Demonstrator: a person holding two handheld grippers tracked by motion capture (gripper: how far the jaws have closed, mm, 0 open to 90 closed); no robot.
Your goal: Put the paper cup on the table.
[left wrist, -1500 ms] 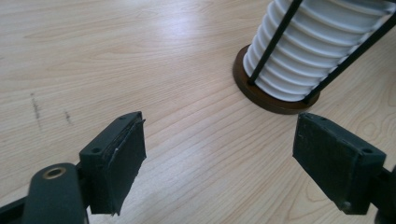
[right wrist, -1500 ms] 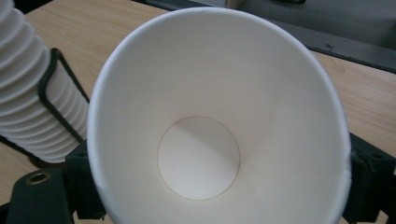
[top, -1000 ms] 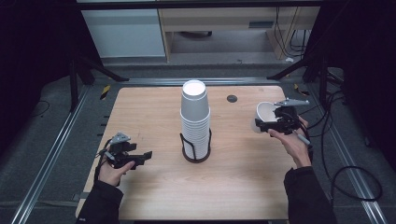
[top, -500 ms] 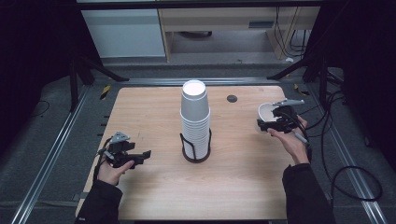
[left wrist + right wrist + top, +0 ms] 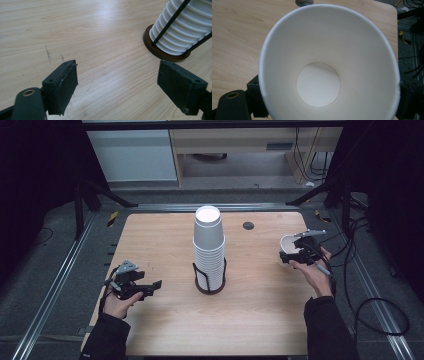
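Right tongs (image 5: 294, 254) at 3 o'clock clamp a paper cup (image 5: 329, 65): light, crushable, grip sidewall gently. Left tongs (image 5: 125, 85) gape, empty, over tabletop (image 5: 75, 30).

Your table (image 5: 165, 320) is pale wood with fine grain lines, smooth and a little shiny where the light hits it. It has a few dark scuffs and a thin ring mark. The cup (image 5: 329, 65) in your right hand-held gripper (image 5: 295, 251) is white paper, matt and smooth inside. The stack of cups (image 5: 209, 250) looks like the same white paper, with ribbed rims. Its holder (image 5: 160, 51) has thin black wire and a dark brown base. Your left hand-held gripper (image 5: 125, 85) has black matt pads (image 5: 65, 85) with rough, worn edges.
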